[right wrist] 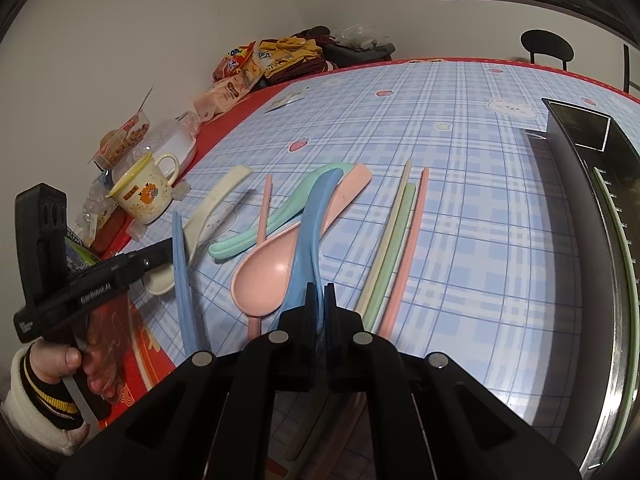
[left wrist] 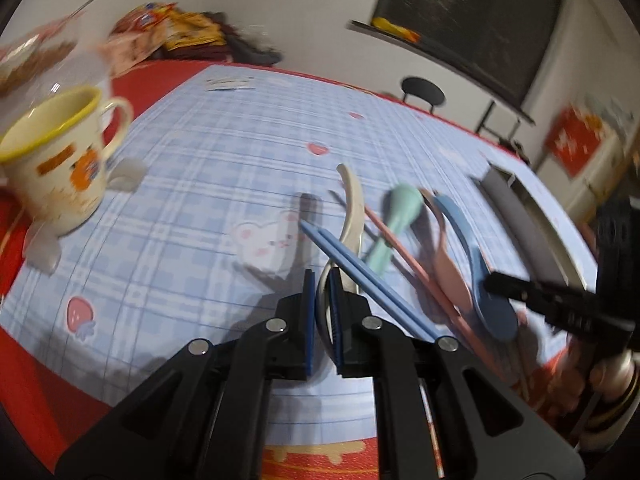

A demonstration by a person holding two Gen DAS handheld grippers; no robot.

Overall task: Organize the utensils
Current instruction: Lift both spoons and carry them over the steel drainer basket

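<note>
A: Status, left to right?

B: On the left, our left gripper [left wrist: 320, 280] has its jaws nearly closed on the cream spoon [left wrist: 352, 200], gripping it near the bowl end. The blue chopsticks [right wrist: 182, 276] lie just beside it.

A: And the middle of the table?

B: The mint spoon [right wrist: 280, 216], pink spoon [right wrist: 260, 280] and a single pink chopstick [right wrist: 264, 208] lie overlapping on the checked tablecloth [right wrist: 480, 240]. Our right gripper [right wrist: 320, 292] has its jaws almost shut around the blue spoon [right wrist: 312, 232], close to its bowl.

A: Further right?

B: Three loose chopsticks [right wrist: 396, 240], cream, green and pink, lie side by side. The metal tray [right wrist: 612, 208] stands at the far right and holds one green chopstick [right wrist: 624, 240].

A: Progress?

B: We judge the task barely begun: nearly every utensil is outside the tray.
</note>
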